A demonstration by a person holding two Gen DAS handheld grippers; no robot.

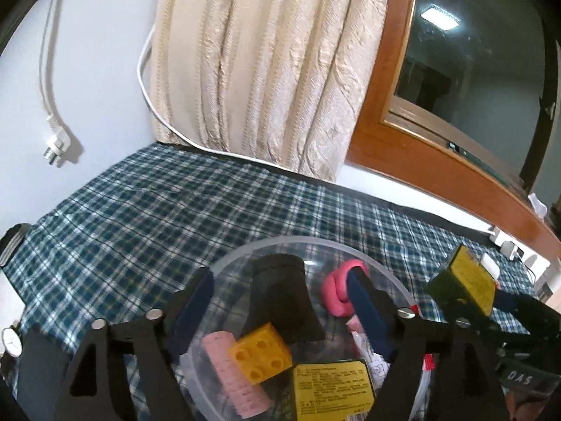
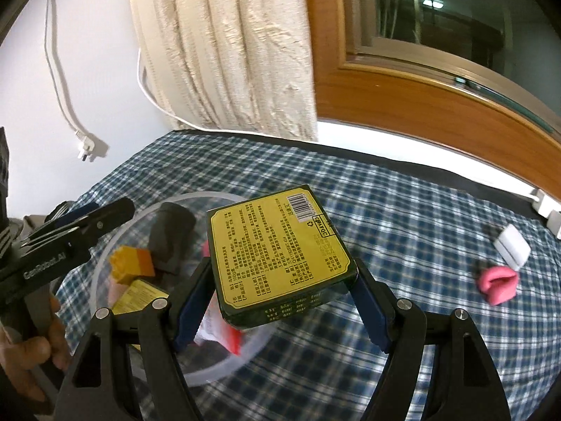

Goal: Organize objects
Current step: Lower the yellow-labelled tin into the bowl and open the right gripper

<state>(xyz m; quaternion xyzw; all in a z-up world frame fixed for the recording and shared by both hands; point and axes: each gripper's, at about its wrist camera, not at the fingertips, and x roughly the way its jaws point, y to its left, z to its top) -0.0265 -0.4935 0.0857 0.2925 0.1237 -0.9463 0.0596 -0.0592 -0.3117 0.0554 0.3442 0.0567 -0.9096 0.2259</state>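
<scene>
Right gripper (image 2: 280,301) clamps yellow tin (image 2: 280,249), hiding part of clear bowl (image 2: 115,242).

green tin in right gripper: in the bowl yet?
Out. The green tin is clamped between the right gripper fingers, held above the clear bowl rim.

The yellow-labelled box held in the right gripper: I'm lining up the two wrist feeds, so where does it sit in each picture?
Left wrist view: the held yellow-labelled box is at the right edge, mid-height, tilted, beyond the clear bowl.
Right wrist view: the box fills the centre, clamped between the right gripper fingers, above the bowl's near rim.
Shared landmark: the yellow toy brick inside the bowl.
</scene>
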